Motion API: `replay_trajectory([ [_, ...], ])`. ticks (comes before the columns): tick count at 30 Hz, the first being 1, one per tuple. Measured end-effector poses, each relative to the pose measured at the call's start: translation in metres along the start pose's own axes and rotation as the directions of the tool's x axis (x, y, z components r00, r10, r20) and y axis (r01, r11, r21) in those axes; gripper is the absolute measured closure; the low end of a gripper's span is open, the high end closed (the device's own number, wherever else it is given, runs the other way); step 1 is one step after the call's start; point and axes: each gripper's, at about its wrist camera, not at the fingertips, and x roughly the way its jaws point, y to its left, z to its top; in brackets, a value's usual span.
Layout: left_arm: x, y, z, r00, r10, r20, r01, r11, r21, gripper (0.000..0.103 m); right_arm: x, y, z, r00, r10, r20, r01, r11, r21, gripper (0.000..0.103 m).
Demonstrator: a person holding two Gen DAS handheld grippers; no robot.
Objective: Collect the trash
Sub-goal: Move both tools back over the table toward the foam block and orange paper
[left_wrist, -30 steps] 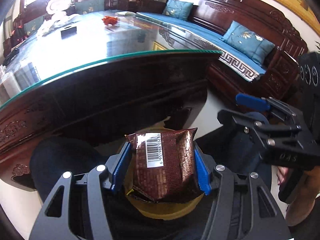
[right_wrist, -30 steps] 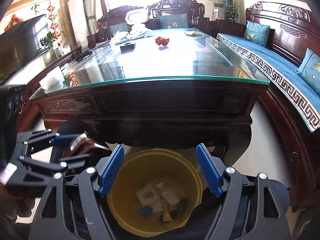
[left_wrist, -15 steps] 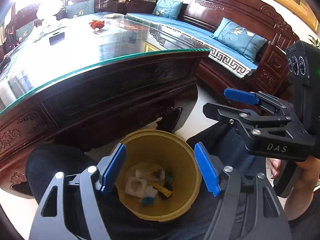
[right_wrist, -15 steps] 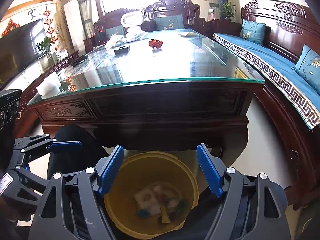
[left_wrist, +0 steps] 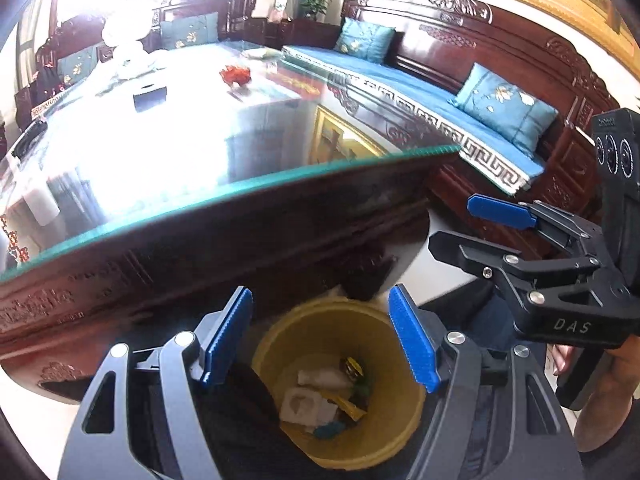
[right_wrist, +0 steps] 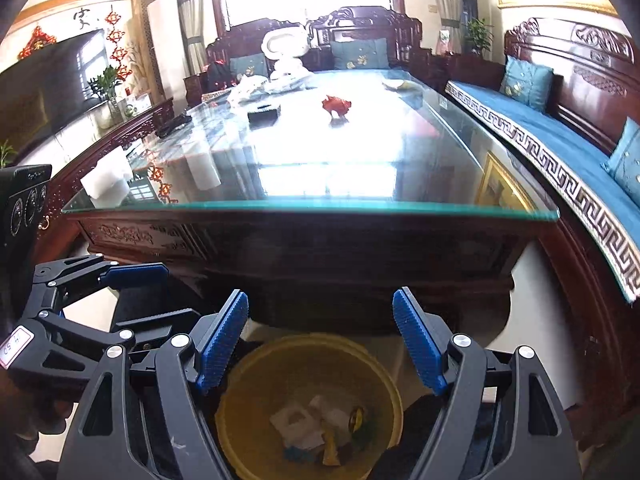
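Left tool [left_wrist: 320,336] and right tool [right_wrist: 320,340] both spread wide, empty, above yellow bin [left_wrist: 384,328] of trash [left_wrist: 316,400], red wrapper [right_wrist: 337,105] far off on desk [right_wrist: 320,168].

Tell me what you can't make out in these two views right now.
- Bin bottom: in the left view its near rim is cut off by the left gripper; in the right view the right gripper covers its sides.
- Trash in the bin: blurred, so pieces can't be identified.
- Red item on the table: too small to identify.
- Table's far end: washed out by window glare in the left view.
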Motion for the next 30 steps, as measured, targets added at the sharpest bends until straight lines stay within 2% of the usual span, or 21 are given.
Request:
replay_trajectory([
  [4,-0.006,0.016,0.027,0.999,0.029,0.045,-0.029,0.999,-0.015,0.032,0.004,0.005,0.031,0.999,0.015,0.041,-0.014,1.0,-0.02,0.03],
  [8,-0.012,0.03,0.055,0.989,0.08,0.122,-0.076,0.996,-0.037,0.011,0.009,0.003,0.064,0.995,0.021,0.095,-0.017,0.999,-0.038,0.031],
  [12,-0.015,0.05,0.087,0.973,0.128,0.19,-0.118,0.991,-0.062,0.011,0.02,-0.006,0.097,0.992,0.002,0.13,0.0,1.0,-0.017,0.031],
  [14,-0.014,0.062,0.104,0.964,0.153,0.216,-0.137,0.987,-0.086,0.008,0.027,-0.005,0.112,0.989,0.008,0.151,-0.003,0.999,-0.032,0.03],
  [16,-0.01,0.074,0.121,0.955,0.194,0.225,-0.173,0.979,-0.109,0.005,0.038,-0.003,0.128,0.987,0.0,0.163,0.007,0.999,-0.038,0.028],
  [19,-0.001,0.094,0.143,0.948,0.218,0.231,-0.191,0.972,-0.137,0.004,0.057,-0.002,0.151,0.985,0.008,0.17,-0.002,0.999,-0.037,0.022],
  [21,0.006,0.106,0.157,0.94,0.241,0.242,-0.204,0.964,-0.168,0.004,0.067,-0.002,0.163,0.982,-0.007,0.19,0.011,1.0,-0.022,0.01],
  [22,0.01,0.112,0.163,0.935,0.249,0.254,-0.206,0.961,-0.185,0.004,0.071,-0.004,0.169,0.979,-0.022,0.201,0.025,1.0,-0.011,0.008],
  [30,0.046,0.143,0.208,0.932,0.277,0.233,-0.233,0.952,-0.2,0.004,0.118,-0.016,0.214,0.984,-0.04,0.176,0.039,0.999,0.008,0.008],
])
